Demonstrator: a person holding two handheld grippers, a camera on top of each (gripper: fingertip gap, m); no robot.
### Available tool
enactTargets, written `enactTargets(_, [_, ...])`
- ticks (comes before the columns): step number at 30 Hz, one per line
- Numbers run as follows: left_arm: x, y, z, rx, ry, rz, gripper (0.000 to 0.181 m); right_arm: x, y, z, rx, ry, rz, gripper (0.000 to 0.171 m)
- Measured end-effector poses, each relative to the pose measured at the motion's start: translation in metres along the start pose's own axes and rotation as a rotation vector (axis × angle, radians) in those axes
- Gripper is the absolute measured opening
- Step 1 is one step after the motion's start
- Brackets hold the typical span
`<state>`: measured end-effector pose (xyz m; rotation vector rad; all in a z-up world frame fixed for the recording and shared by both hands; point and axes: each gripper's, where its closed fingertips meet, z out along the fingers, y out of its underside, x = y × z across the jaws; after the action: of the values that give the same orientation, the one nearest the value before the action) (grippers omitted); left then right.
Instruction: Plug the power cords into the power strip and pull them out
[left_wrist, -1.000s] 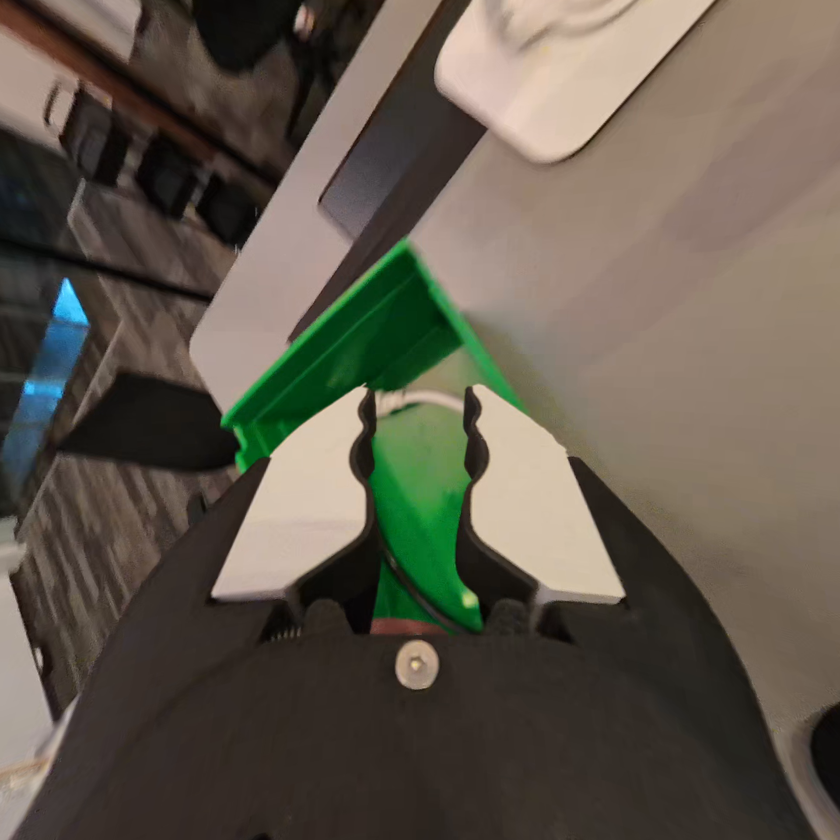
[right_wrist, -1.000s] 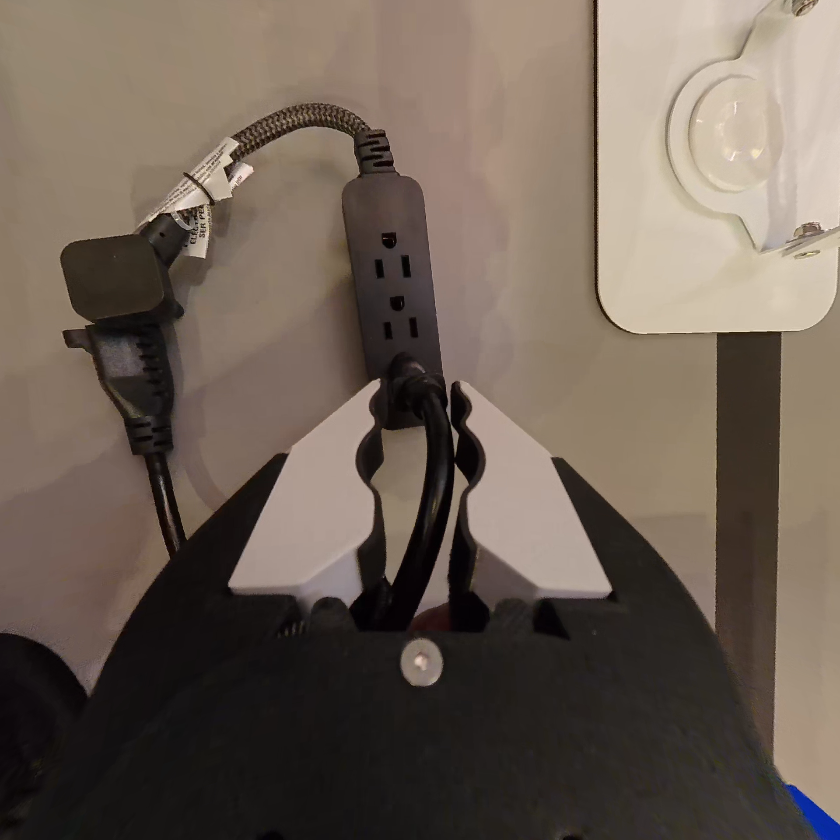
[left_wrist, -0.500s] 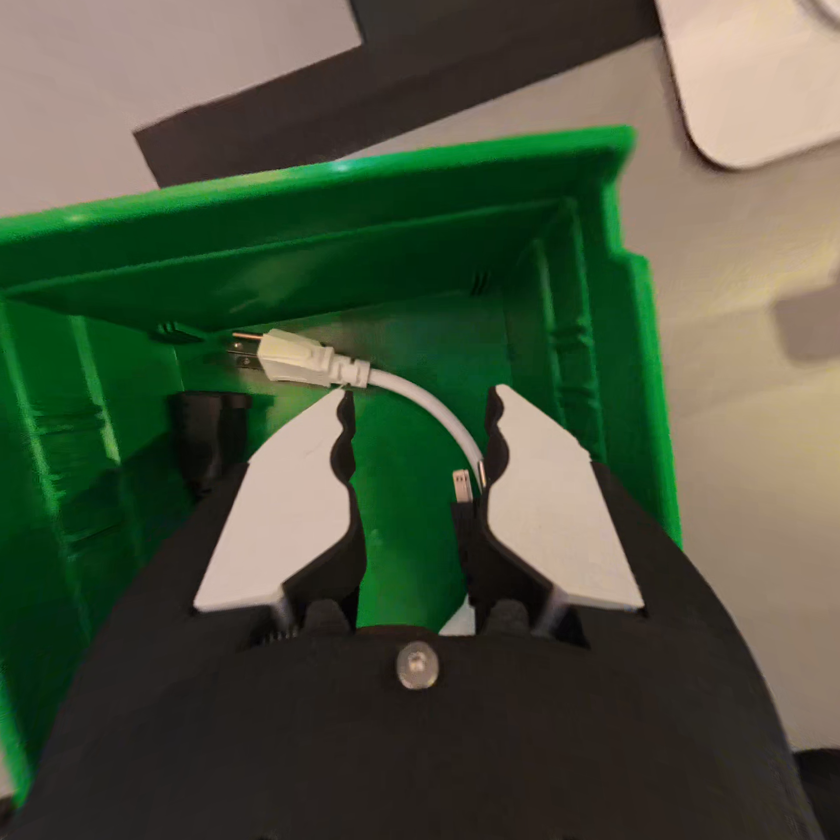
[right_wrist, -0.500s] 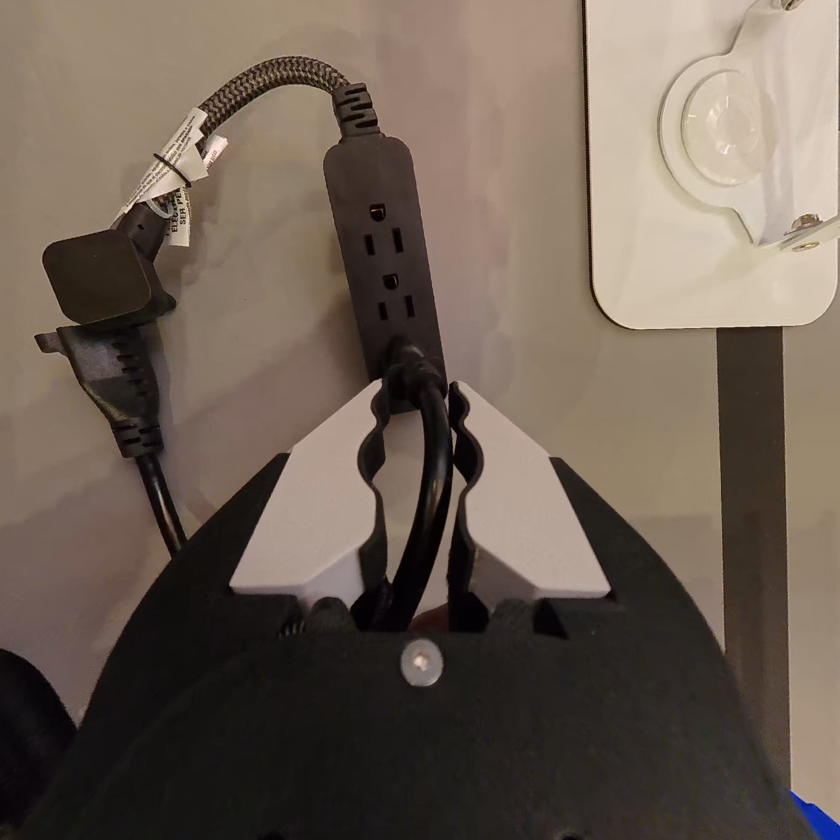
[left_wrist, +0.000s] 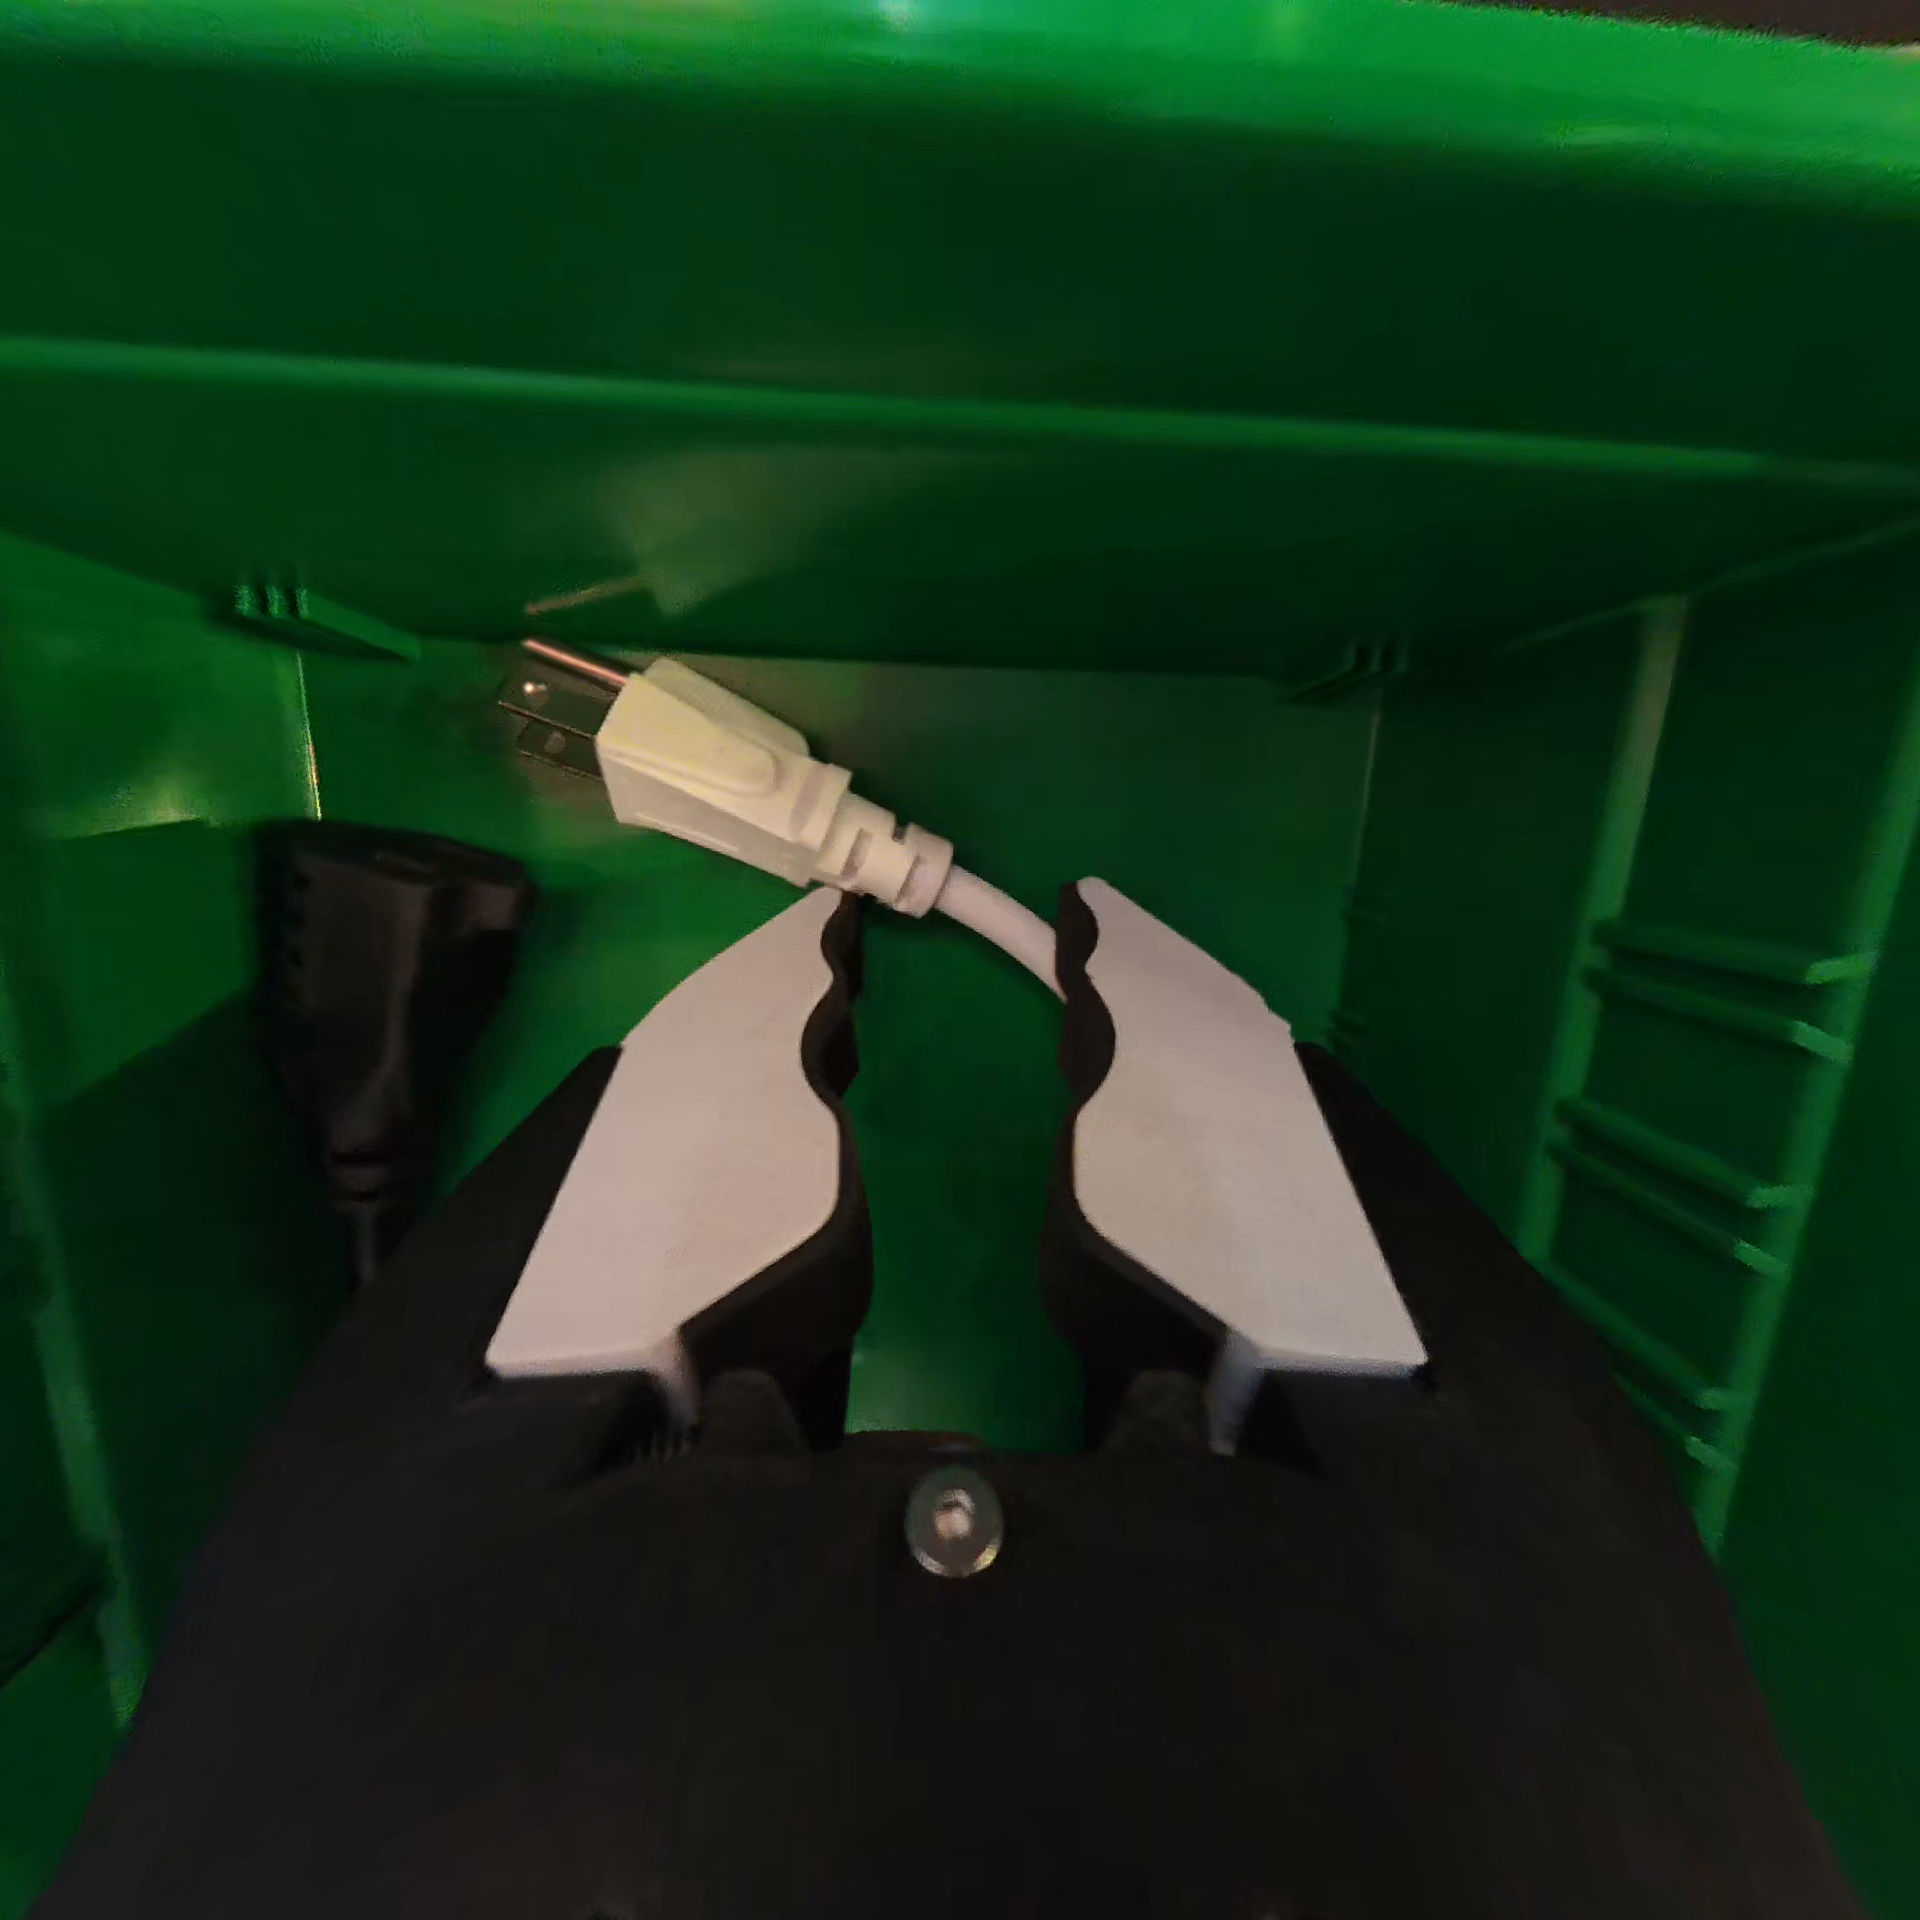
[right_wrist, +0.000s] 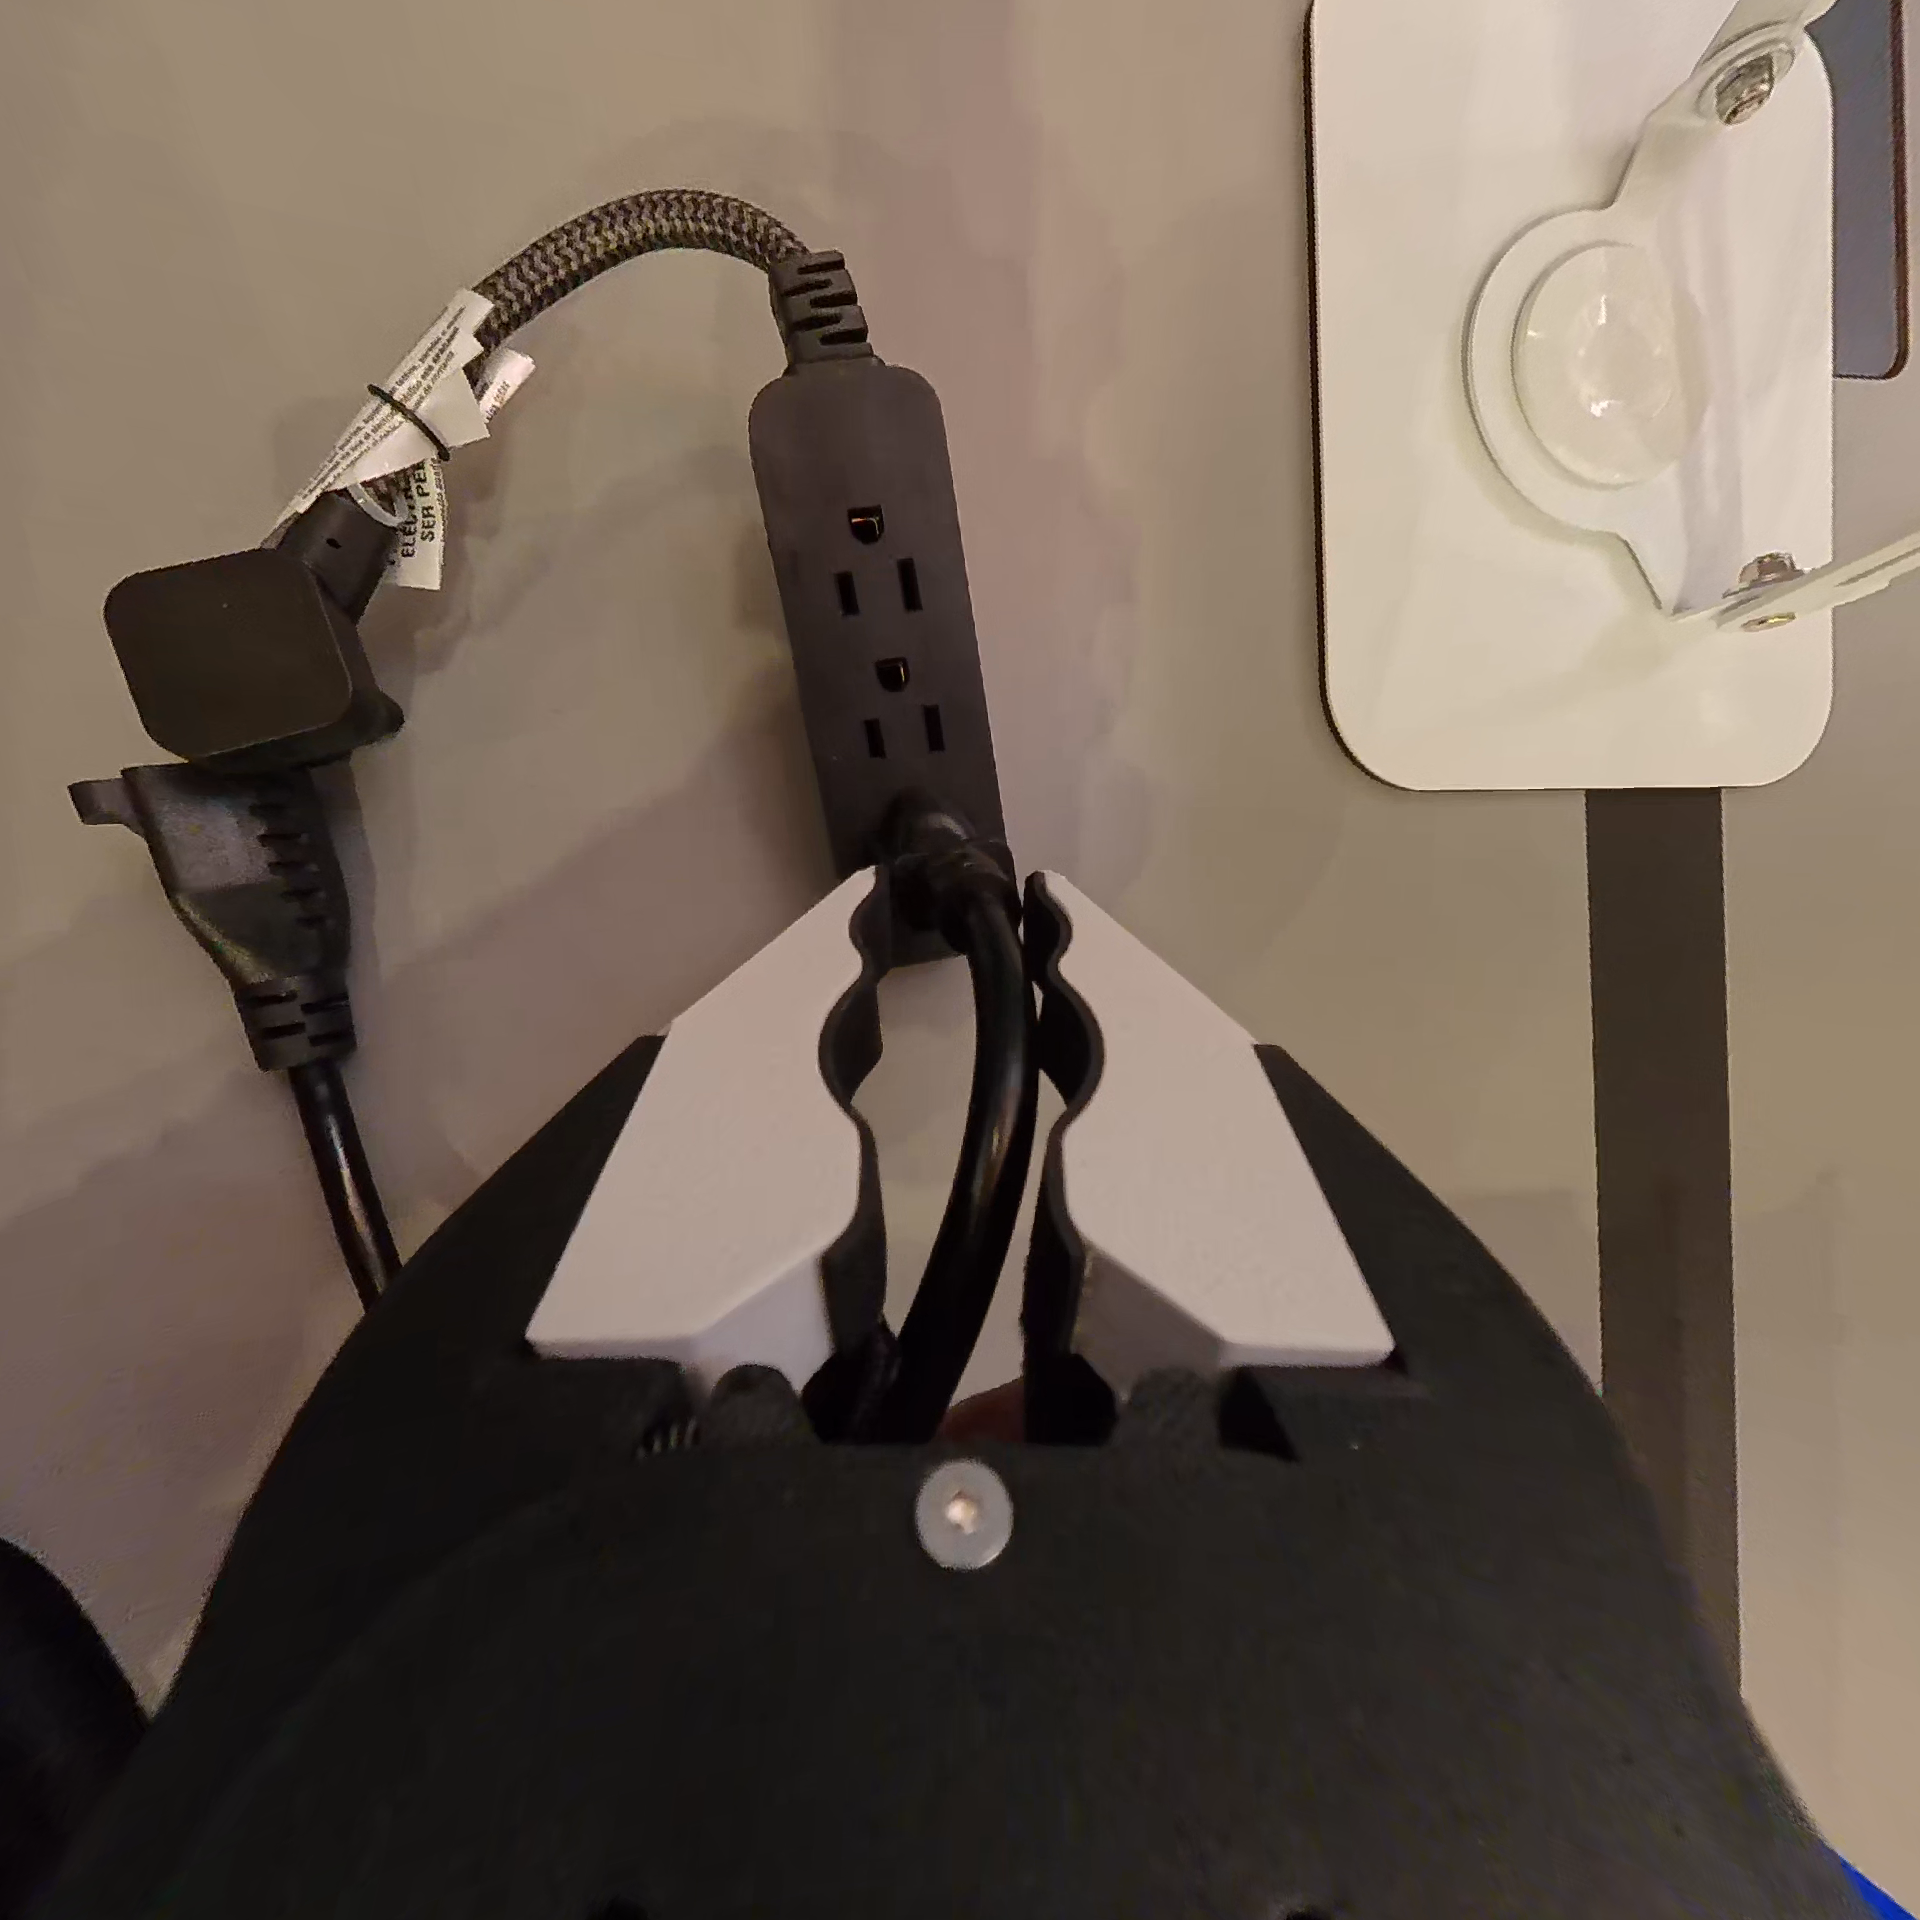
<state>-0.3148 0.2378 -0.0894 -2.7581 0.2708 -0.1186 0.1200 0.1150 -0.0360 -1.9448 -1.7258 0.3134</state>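
In the right wrist view a black power strip lies on the grey table, its two far outlets empty. A black plug sits in the nearest outlet. My right gripper is shut on this plug at its fingertips, and the plug's black cord runs back between the fingers. In the left wrist view my left gripper is open and empty inside a green bin. A white plug lies just beyond its tips, prongs pointing left. Its white cord touches the right finger.
A black connector lies at the bin's left wall. The strip's braided cable curves left to a flat black plug joined to a black cord socket. A white plate with a clear dome sits at the right. Left tips to right tips: about 45 centimetres.
My left gripper has swung over the green bin and gone down into it, close to the white plug. My right gripper has stayed shut on the black plug; the strip shifted slightly.
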Motion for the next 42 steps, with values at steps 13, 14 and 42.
enactTargets(13, [0.012,-0.01,-0.031,0.208,0.233,0.001,0.016,0.0,-0.005,-0.001,0.002,0.026,-0.024,0.023])
enactTargets(14, [0.017,-0.012,-0.04,0.226,0.268,0.011,0.013,0.0,-0.005,-0.001,0.003,0.024,-0.023,0.023])
enactTargets(42, [0.07,-0.033,-0.081,0.378,0.451,0.253,0.008,0.0,-0.005,-0.002,0.03,0.006,-0.014,0.022])
